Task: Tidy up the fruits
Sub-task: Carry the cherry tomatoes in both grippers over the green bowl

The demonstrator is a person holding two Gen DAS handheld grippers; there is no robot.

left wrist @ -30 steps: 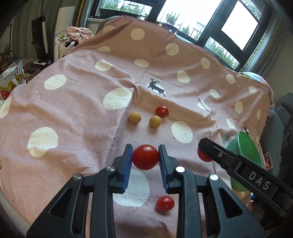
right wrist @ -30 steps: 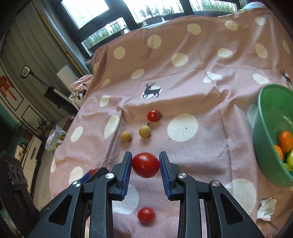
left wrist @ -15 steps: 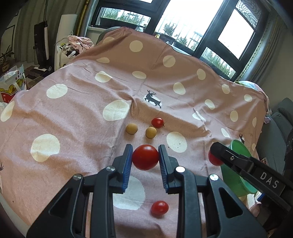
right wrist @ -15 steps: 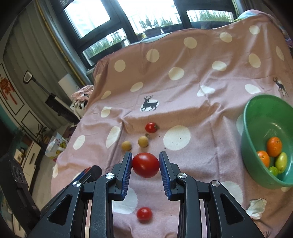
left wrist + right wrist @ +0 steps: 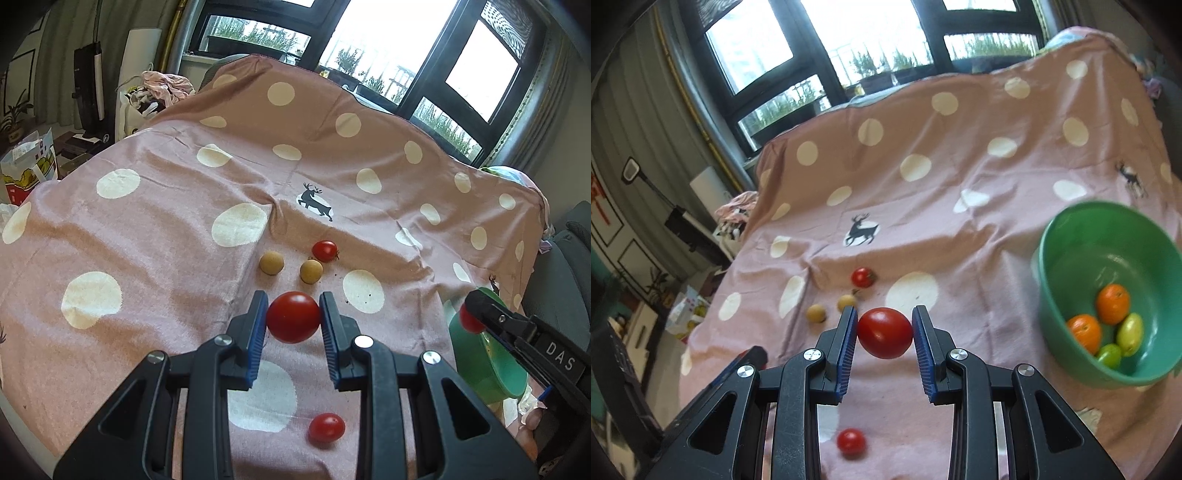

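My left gripper [image 5: 293,321] is shut on a red tomato [image 5: 293,322] and holds it above the pink dotted cloth [image 5: 155,229]. My right gripper [image 5: 885,332] is shut on another red tomato [image 5: 885,333], also in the air; it shows at the right of the left wrist view [image 5: 471,319]. On the cloth lie a small tomato [image 5: 326,427] near me, another small tomato [image 5: 325,251] farther off, and two tan round fruits [image 5: 271,263] [image 5: 311,271]. The green bowl [image 5: 1067,236] at the right holds two oranges [image 5: 1112,303] and green fruits [image 5: 1130,333].
The cloth covers a raised surface that drops off at the left and front. A crumpled white scrap [image 5: 1089,415] lies in front of the bowl. Bags, a vacuum [image 5: 88,85] and clutter stand on the floor at the left. Windows lie beyond the far edge.
Both grippers have lifted and pulled back with their tomatoes. The right gripper has swung toward the green bowl, which now shows more fully with its fruit.
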